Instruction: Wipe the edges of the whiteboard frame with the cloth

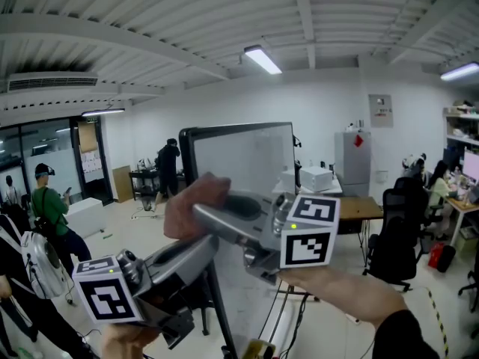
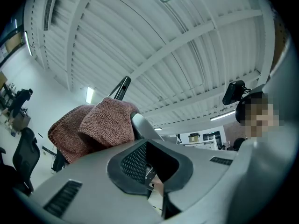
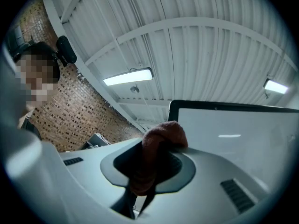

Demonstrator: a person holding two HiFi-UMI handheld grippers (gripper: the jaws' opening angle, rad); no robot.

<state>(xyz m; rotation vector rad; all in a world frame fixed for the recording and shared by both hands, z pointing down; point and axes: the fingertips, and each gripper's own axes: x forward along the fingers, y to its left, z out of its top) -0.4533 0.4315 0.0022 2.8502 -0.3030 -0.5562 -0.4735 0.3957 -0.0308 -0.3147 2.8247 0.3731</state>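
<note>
The whiteboard (image 1: 251,159) stands on a wheeled stand, with its black frame (image 1: 185,159) straight ahead of me. A reddish-brown cloth (image 1: 196,199) is bunched at the tip of my right gripper (image 1: 213,214), which is shut on it beside the frame's left edge. In the right gripper view the cloth (image 3: 158,146) sticks out between the jaws, just left of the frame's top left corner (image 3: 174,107). My left gripper (image 1: 200,251) is lower and to the left, jaws together and nothing in them. Its view shows the cloth (image 2: 93,127) ahead and a frame bar (image 2: 121,87).
Several people (image 1: 51,208) stand at the left of the office. Black office chairs (image 1: 393,234) and a wooden desk (image 1: 359,208) are at the right. The stand's legs (image 1: 224,313) run down below my grippers. A grey cabinet (image 1: 352,163) stands at the back.
</note>
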